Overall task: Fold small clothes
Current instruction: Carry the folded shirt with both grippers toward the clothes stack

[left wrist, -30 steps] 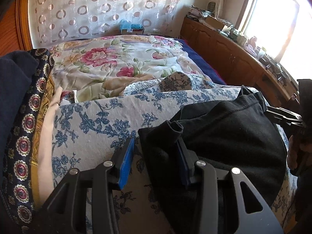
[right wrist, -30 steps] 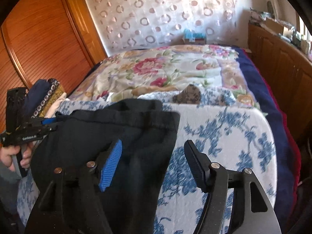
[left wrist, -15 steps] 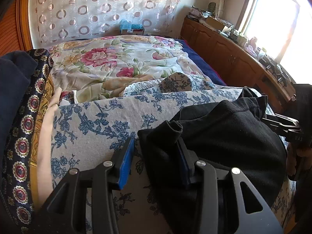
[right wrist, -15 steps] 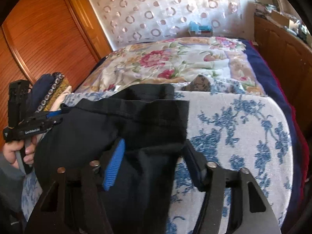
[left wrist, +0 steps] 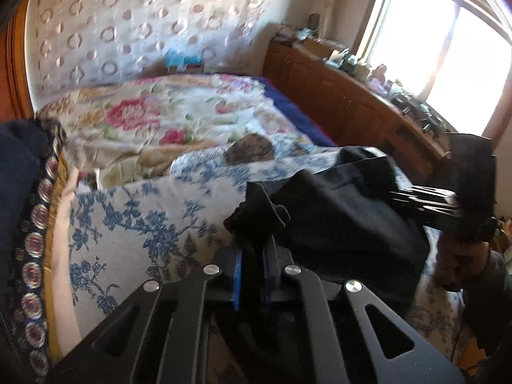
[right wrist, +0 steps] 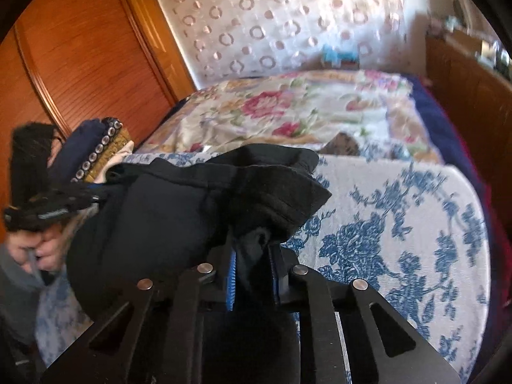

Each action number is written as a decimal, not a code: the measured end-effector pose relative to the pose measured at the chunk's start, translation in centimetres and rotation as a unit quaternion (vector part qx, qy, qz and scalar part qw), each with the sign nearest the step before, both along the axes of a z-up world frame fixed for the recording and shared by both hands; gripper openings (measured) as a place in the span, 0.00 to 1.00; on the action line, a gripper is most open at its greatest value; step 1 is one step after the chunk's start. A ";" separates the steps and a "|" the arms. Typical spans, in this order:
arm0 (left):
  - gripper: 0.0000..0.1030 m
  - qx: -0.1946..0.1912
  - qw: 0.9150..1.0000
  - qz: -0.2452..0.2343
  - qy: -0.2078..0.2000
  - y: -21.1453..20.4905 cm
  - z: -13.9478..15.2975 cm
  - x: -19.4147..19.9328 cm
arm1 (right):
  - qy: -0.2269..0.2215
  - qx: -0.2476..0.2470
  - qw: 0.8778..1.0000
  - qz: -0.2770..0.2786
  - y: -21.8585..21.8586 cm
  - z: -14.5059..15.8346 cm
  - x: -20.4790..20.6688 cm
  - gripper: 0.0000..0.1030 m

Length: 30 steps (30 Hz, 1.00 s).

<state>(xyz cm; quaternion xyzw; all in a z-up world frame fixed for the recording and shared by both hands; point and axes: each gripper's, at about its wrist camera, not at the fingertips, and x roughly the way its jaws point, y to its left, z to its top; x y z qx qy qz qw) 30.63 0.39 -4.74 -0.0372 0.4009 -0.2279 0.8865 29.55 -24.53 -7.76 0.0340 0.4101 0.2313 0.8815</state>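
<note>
With both sets of jaws clamped on the black garment (left wrist: 345, 211), it hangs bunched between the two grippers, lifted partly off the blue-floral cover (left wrist: 134, 220); left gripper (left wrist: 252, 265) has its blue pads pressed together on a gathered corner of cloth, a tuft sticking up just past the tips; right gripper (right wrist: 252, 272) is closing, its pads pinching a folded hem with grey lining showing between them; rest of the garment (right wrist: 153, 220) drapes off to the left of the right jaws, toward the left gripper (right wrist: 48, 211) and the hand (right wrist: 35, 246) on its handle; from the left wrist view the right gripper (left wrist: 428, 204) sits right of the jaws at the far edge of the cloth, hand (left wrist: 460, 259) below it; surface is a padded board or cushion, white with blue flowers (right wrist: 384, 224), bare to the right of the right jaws; beyond the jaws lies a bed with a pink-rose floral quilt (left wrist: 153, 118) and a navy edge (right wrist: 448, 134); small mottled brown item (left wrist: 249, 152) rests just ahead where cover meets quilt, cannot tell what it is; left of the left jaws, a stack of folded clothes (left wrist: 32, 224), navy and medallion-print; wall curtain with ring pattern (right wrist: 288, 22) behind the bed; wooden wardrobe door (right wrist: 83, 54) far left; wooden cabinet (left wrist: 339, 96) with clutter under a bright window (left wrist: 448, 48), far right; both views motion-blurred.
</note>
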 end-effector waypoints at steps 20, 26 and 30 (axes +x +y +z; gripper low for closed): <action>0.05 -0.019 0.995 0.013 -0.097 0.7 7.9 -6.9 | -0.087 0.022 0.996 -0.013 -0.2 6.6 -4.9 0.09; 0.05 -0.013 0.993 0.018 -0.113 1.1 9.0 -8.3 | -0.110 0.009 0.994 -0.006 0.4 8.5 -5.9 0.09; 0.05 -0.014 0.992 0.024 -0.125 1.7 9.6 -9.4 | -0.121 0.007 0.993 -0.003 0.9 9.5 -6.5 0.09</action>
